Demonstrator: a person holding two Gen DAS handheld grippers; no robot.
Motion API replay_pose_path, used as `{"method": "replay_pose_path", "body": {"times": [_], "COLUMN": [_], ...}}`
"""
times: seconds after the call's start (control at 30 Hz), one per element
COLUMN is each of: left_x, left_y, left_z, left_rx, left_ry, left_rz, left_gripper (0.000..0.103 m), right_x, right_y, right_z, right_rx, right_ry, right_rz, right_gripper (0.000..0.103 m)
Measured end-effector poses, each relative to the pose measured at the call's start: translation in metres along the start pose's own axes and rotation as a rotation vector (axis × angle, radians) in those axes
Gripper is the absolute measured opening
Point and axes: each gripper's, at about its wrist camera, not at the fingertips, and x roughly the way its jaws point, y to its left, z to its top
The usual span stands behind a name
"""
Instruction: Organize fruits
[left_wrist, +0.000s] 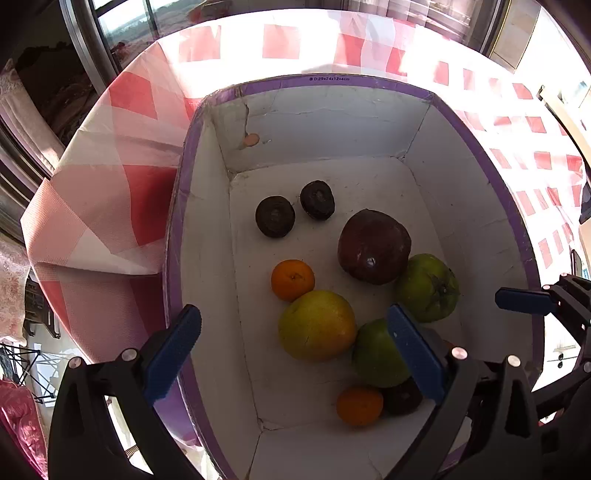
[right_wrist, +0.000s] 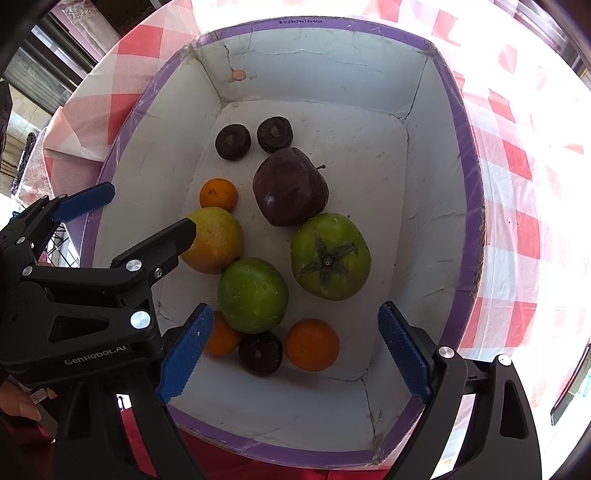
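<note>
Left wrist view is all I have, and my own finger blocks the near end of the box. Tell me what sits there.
Observer: A second small orange lies right of the dark round fruit, hidden from you.
Operator: Count the small oranges.
Observer: Three: that one, the near-left orange on the dark fruit's other side, and the far orange beside the yellow-green fruit.
Operator: Report the right gripper's state.
Observer: The right gripper is open and empty, over the near end of the box.
</note>
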Motion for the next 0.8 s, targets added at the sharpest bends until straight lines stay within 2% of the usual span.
{"method": "replay_pose_path", "body": {"times": [0.4, 0.47, 0.53, 0.6, 0.7, 0.8], "left_x": [-0.002, -0.005, -0.011, -0.018, -0.035, -0.055], "left_y": [0.002, 0.004, 0.009, 0.004, -0.012, -0.036], "left_z": [-0.002, -0.002, -0.003, 0.001, 0.013, 0.030], "left_rx": [0.000, -0.028, -0.077, -0.071, -0.010, 0.031], "left_ry": [0.011, -0.006, -0.055, -0.080, -0.142, -0.219], "left_rz": [0.000, -0.010, -0.007, 0.031, 0.131, 0.191], "left_gripper": [0.101, 0.101, 0.101, 0.101, 0.101, 0.101], "right_x": [-0.002, -0.005, -0.011, -0.018, -0.035, -0.062], "right_y": [0.005, 0.005, 0.005, 0.004, -0.004, -0.026], "right_z": [-0.003, -0.004, -0.007, -0.009, -0.014, -0.024], "right_rx": [0.006, 0.008, 0.007, 0.013, 0.036, 0.115], "right_ry": [-0.008, -0.021, -0.048, -0.081, -0.158, -0.302], "right_rz": [0.012, 0.014, 0.016, 0.022, 0.019, -0.020], "right_gripper": [0.087, 0.087, 0.087, 0.087, 0.087, 0.087]}}
